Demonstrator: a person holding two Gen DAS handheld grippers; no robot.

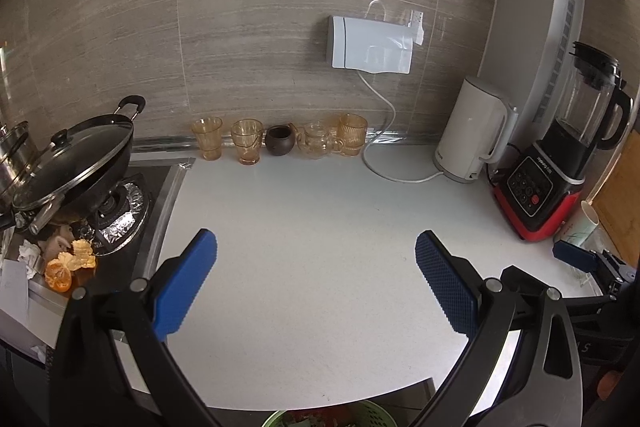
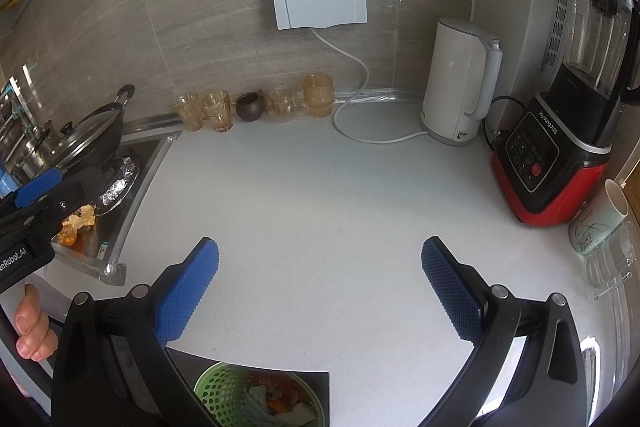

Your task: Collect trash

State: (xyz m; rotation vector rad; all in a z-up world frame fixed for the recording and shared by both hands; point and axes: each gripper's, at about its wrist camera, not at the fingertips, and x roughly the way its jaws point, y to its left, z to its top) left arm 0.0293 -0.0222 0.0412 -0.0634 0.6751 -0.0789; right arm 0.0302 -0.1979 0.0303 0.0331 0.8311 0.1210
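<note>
Orange peels (image 1: 70, 265) and crumpled white tissue (image 1: 30, 255) lie on the stove's front corner at the left; the peels also show in the right wrist view (image 2: 78, 223). A green perforated basket (image 2: 256, 397) holding scraps sits below the counter's front edge, also in the left wrist view (image 1: 332, 417). My left gripper (image 1: 316, 283) is open and empty above the white counter (image 1: 320, 227). My right gripper (image 2: 320, 287) is open and empty over the same counter. Each gripper shows at the edge of the other's view.
A lidded black wok (image 1: 76, 163) sits on the stove. Amber glasses (image 1: 246, 141), a brown pot and a glass teapot line the back wall. A white kettle (image 1: 472, 131), a red blender (image 1: 560, 163) and a painted cup (image 2: 600, 219) stand at the right.
</note>
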